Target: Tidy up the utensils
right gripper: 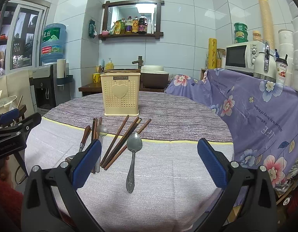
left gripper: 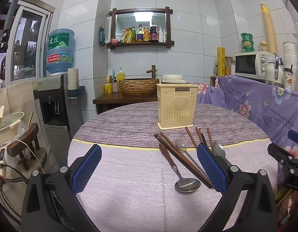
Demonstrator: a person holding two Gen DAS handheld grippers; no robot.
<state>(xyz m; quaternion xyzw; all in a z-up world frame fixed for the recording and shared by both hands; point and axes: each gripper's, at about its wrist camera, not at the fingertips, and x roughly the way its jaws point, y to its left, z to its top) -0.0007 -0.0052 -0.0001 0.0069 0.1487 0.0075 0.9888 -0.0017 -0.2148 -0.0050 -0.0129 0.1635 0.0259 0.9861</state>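
Both the left gripper [left gripper: 149,166] and right gripper [right gripper: 149,160] are hanging wide open, gripping nothing. Chopsticks [right gripper: 119,143] and spoons [right gripper: 133,154] are lying just before the cream holder [right gripper: 120,94].

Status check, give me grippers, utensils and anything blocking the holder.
Left gripper open, empty. Right gripper open, empty. Spoons and chopsticks loose on the table, holder upright behind them. Nothing blocking.

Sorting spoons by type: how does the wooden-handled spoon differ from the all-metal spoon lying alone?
The wooden-handled spoon has a brown handle; the all-metal spoon is steel throughout, with an embossed handle end. The wooden-handled spoon's bowl points toward the grippers, the all-metal spoon's toward the holder. The first lies beside chopsticks; the second lies apart. Both rest flat on the table.
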